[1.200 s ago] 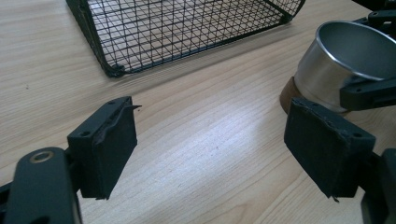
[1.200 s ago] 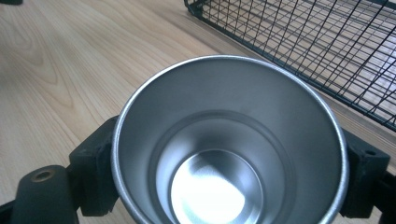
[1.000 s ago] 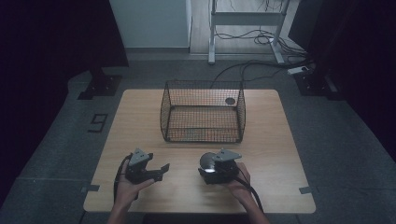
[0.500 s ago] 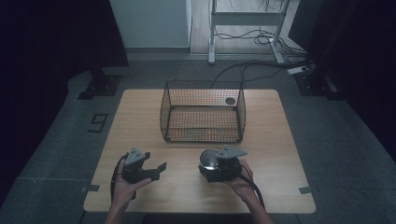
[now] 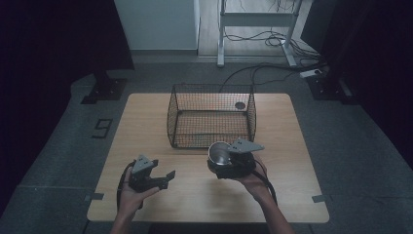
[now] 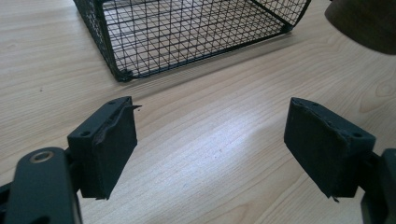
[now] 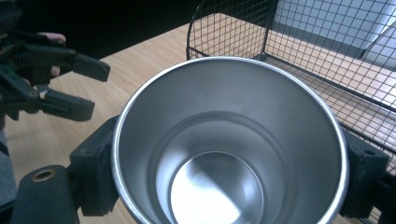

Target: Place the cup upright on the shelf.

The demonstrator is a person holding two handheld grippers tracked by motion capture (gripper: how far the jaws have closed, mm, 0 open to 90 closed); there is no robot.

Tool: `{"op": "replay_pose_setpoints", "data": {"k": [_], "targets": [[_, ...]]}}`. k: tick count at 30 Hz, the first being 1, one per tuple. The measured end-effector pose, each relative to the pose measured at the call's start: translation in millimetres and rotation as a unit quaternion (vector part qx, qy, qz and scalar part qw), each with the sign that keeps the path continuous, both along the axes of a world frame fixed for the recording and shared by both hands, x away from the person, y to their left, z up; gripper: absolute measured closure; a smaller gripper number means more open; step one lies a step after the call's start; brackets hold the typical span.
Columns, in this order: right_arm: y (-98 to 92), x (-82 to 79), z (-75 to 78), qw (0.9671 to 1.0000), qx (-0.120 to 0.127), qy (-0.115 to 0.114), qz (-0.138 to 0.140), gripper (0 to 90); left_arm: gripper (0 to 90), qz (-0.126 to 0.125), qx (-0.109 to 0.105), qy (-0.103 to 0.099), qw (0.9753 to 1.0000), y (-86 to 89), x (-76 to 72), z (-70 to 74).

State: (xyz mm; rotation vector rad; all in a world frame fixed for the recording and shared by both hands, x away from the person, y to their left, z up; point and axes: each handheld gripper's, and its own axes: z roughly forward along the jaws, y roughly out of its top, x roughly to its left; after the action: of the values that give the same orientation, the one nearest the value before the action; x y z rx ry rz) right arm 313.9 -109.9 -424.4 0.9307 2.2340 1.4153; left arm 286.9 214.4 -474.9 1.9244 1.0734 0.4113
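The steel cup (image 5: 221, 155) sits clamped in our right gripper (image 5: 233, 163), its two fingers (image 7: 95, 175) pressed against opposite sides of the cup's wall just under the rim. We hold it over the table (image 5: 146, 122), toward the front edge and a little right of the middle, just in front of the wire basket (image 5: 212, 117). In the right gripper view the cup's open mouth faces the camera and we see down to its shiny bottom, with nothing inside. The basket stands near the table's back edge, close to the middle. Our left gripper (image 5: 155, 179) hovers near the front left corner, well apart from the cup, its fingers (image 6: 105, 144) spread wide with only bare wood between them.
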Motion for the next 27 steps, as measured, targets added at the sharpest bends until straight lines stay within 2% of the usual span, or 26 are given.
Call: {"op": "replay_pose_setpoints", "data": {"k": [17,27], "targets": [[2.0,22.9,19.5,0.9999,0.013,0.002,-0.002,14.8,17.4,0.003,0.000,0.000,1.0000,-1.0,-2.5,0.3],[3.4,38.2,25.1,0.9999,0.012,0.009,-0.008,14.8,17.4,0.001,0.001,0.000,1.0000,-0.9,-2.8,0.7]]}}
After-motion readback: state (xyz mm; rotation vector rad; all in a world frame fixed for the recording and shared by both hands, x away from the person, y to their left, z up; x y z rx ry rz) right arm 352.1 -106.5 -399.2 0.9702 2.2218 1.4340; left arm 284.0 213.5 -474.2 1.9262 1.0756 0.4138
